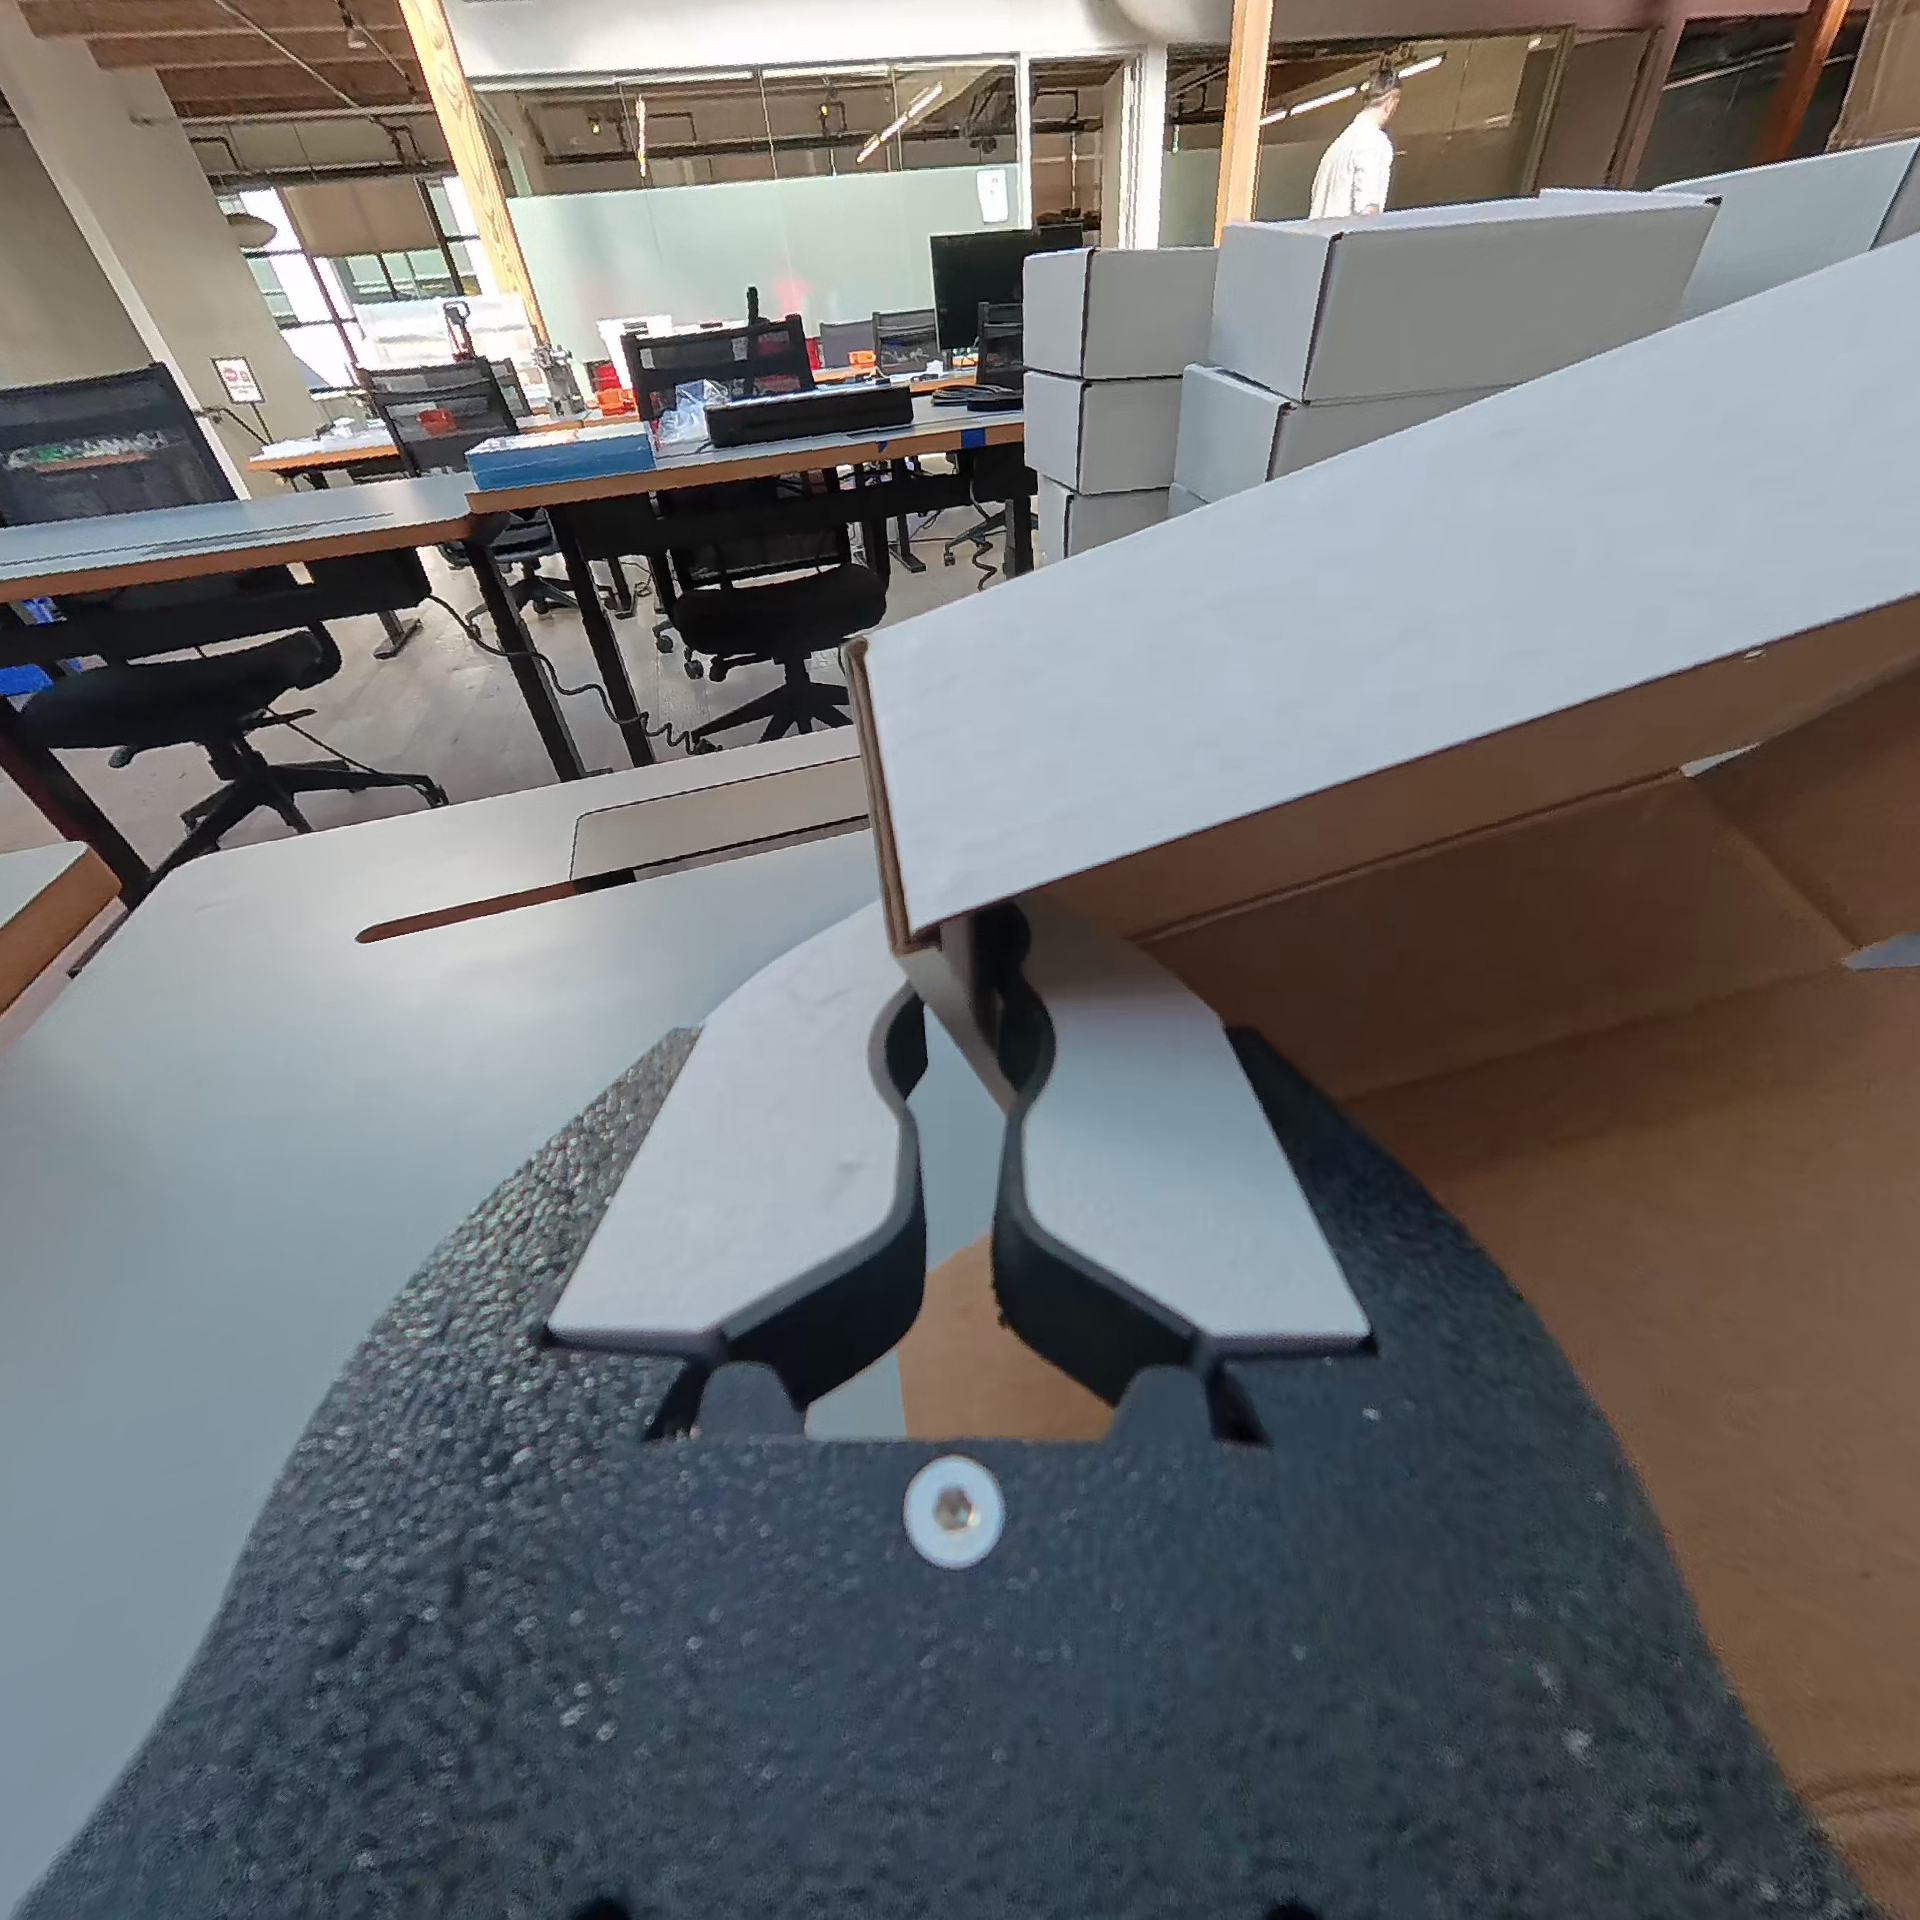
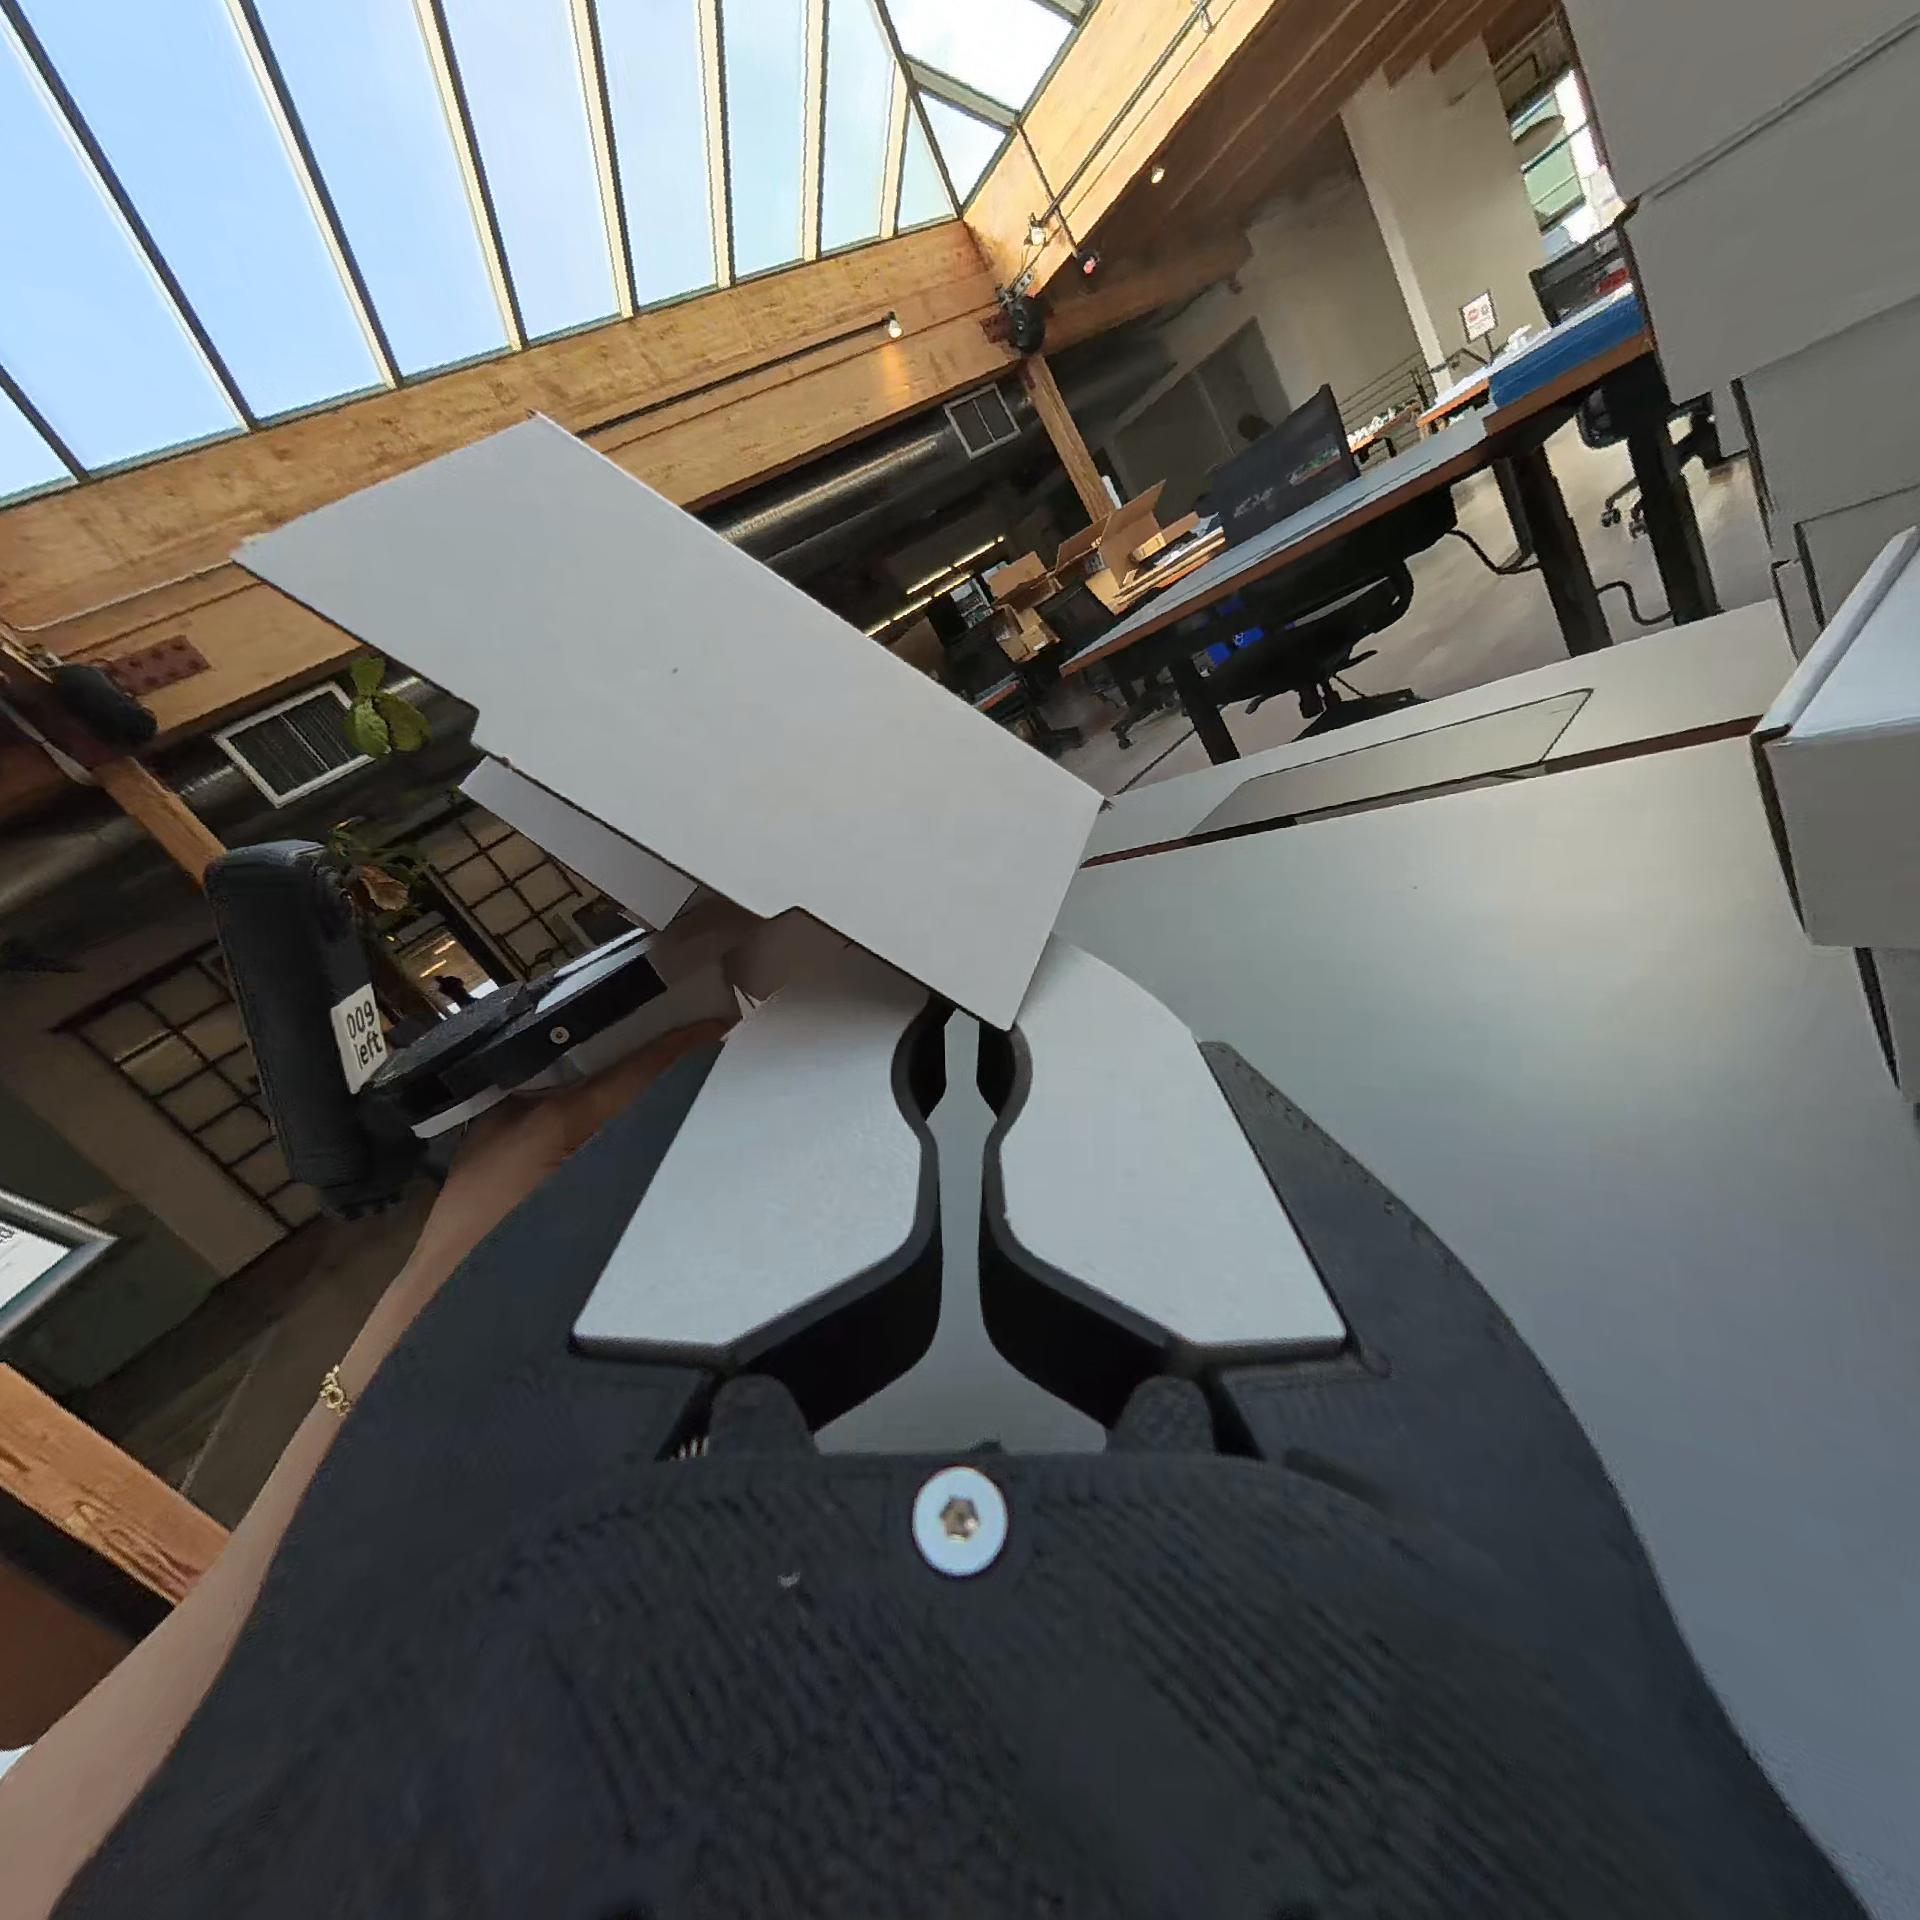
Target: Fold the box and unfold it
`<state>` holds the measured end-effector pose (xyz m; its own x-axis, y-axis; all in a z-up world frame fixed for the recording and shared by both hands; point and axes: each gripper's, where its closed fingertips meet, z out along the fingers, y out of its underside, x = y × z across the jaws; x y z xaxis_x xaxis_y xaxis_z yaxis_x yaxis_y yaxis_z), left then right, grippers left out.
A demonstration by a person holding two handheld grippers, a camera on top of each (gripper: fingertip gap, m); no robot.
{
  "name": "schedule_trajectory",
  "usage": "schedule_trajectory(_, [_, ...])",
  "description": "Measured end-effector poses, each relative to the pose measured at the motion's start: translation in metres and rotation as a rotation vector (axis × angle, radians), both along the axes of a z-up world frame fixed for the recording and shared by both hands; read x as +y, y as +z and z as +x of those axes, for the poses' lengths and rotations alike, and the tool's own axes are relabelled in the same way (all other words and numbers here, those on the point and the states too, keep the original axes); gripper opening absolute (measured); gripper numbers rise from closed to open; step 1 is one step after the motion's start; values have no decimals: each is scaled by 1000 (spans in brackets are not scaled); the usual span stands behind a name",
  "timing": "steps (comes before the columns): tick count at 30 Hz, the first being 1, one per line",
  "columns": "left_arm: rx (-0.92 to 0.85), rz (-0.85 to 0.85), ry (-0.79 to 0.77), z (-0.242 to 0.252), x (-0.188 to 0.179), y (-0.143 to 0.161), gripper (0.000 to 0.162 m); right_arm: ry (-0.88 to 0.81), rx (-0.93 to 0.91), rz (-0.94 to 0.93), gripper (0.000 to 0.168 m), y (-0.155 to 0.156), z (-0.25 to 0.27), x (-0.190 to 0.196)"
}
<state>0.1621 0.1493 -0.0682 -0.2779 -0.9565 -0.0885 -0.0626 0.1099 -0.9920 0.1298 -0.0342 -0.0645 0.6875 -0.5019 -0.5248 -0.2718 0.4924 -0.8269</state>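
Grey surface (image 1: 312,1039) spreading wide under everything, a slot cut into it further off; also seen in the right wrist view (image 2: 1507,1039)

Box (image 1: 1351,644) next in size: white outside, brown inside, half opened, lying at the right of the left wrist view with its brown floor flat on the surface and one large white panel raised at a slant above it. In the right wrist view, the same box (image 2: 675,707) shown as a white panel tilted up against the skylight, a smaller flap below it

Stack of closed white boxes (image 1: 1351,343) behind the raised panel, at the far right of the surface; in the right wrist view more white boxes (image 2: 1839,810) along the right edge, resting on the surface

Left tool (image 1: 971,997) with black body and grey-faced fingers (image 1: 769,1122), drawn close together and pinching a thin white flap at the lower corner of the slanted panel. Same left tool (image 2: 582,997) visible far off in the right wrist view, at the lower left edge of the box, a bare forearm (image 2: 312,1455) below it

Right tool (image 2: 966,1023) with fingers (image 2: 1132,1122) nearly together, tips gripping the lowest corner of the tilted white panel

Beyond, office desks, black chairs (image 1: 769,623), monitors, and a person (image 1: 1351,156) standing far away
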Motion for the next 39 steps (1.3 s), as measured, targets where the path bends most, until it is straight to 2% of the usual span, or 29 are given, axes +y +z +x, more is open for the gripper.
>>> schedule_trajectory(10, [-187, 176, 70, -12, -9, 20, 11, 121, 290, 343, 0, 1, 2, -11])
schedule_trajectory(12, [-189, 188, 98, -13, -9, 19, 11, 78, 299, 364, 0, -3, 6, -15])
schedule_trajectory(15, [-148, 166, 110, -13, -13, 12, 10, -135, 238, 198, 0, -16, 14, -28])
schedule_trajectory(20, [-104, 115, 120, -13, -15, 2, 11, -329, 64, -50, 0, -7, 13, -37])
schedule_trajectory(25, [-96, 82, 110, -15, -18, 3, 11, -506, -85, -200, 0, 0, 11, -43])
schedule_trajectory(30, [-92, 62, 115, -15, -17, 0, 11, -426, 19, -53, 0, -4, 13, -36])
schedule_trajectory(35, [-143, 6, 142, -17, -11, 8, 8, -317, 233, 20, 0, -28, 18, -27])
schedule_trajectory(39, [-142, -39, 151, -16, -4, 12, 7, -180, 311, 11, 0, -48, 16, -13])
